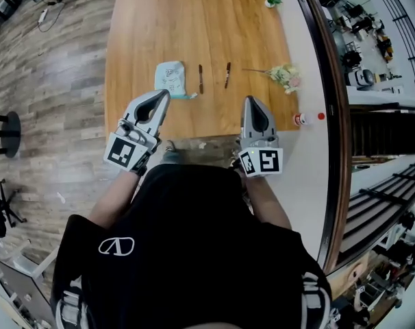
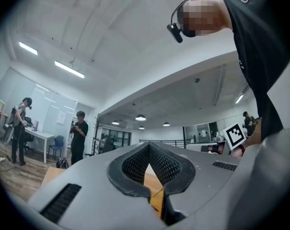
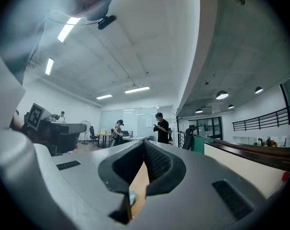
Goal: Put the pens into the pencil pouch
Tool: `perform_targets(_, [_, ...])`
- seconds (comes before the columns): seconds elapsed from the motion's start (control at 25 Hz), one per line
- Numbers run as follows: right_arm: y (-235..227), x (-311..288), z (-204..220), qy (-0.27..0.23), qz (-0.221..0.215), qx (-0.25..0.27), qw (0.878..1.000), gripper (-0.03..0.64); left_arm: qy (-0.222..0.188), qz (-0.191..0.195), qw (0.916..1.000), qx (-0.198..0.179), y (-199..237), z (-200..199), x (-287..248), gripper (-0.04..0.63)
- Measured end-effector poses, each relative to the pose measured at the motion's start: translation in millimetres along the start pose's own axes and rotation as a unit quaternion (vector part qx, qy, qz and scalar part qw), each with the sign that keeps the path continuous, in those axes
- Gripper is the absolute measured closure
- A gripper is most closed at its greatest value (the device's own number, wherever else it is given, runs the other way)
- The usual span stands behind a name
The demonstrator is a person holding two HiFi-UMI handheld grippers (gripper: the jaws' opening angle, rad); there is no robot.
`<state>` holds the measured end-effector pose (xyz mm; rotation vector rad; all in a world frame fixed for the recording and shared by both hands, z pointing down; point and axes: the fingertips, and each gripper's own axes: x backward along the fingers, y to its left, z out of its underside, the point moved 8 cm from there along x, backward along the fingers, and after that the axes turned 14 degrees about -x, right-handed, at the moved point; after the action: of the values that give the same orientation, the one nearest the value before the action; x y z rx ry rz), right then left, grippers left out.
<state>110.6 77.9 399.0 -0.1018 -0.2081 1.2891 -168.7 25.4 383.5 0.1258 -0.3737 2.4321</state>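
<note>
Both tools are shut tight and empty. Your left gripper (image 1: 162,96) has its jaws pressed together with nothing between them, and your right gripper (image 1: 251,101) is the same. Both gripper views look out across the room rather than down at the work, with only a sliver of wood showing under the pads.

The pencil pouch (image 1: 171,79) lies flat near the middle of the table (image 1: 132,33), just beyond your left tool's tip. The left pen (image 1: 200,78) lies just right of the pouch. The right pen (image 1: 227,75) sits a little further right, apart from the first, and both point near to far.

Here's where it could slip. If you go in with the jaws closed, you'll knock a pen instead of catching it. These are thin, round things lying flat on smooth wood, so a nudge would likely send one rolling or skidding. Spread the jaws before you drop.

Watch the flowers (image 1: 284,75) too. They lie just right of the right pen, and a wide sweep from your right tool could drag them along.

The pouch looks soft and light, so pushing a pen at it with nothing pinning it would probably shove it across the table. I can't tell from here whether its mouth is open. If it's zipped, no pen goes in until that's dealt with. Your left tool sits closest to it, so that's my pick to steady it.
</note>
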Motion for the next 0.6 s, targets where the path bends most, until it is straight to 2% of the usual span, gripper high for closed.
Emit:
perform_targets(0.16, [3, -34, 2, 0.002, 0.005, 0.007, 1.000, 0.618, 0.001, 0.013, 0.9999, 0.005, 27, 14, -15, 0.592])
perform_targets(0.28, [-5, -54, 6, 0.007, -0.001, 0.005, 1.000, 0.618, 0.005, 0.007, 0.9999, 0.010, 37, 24, -27, 0.592])
perform_targets(0.6, [-38, -72, -3, 0.021, -0.041, -0.002, 0.999, 0.618, 0.031, -0.024, 0.9992, -0.001, 23, 30, -54, 0.592])
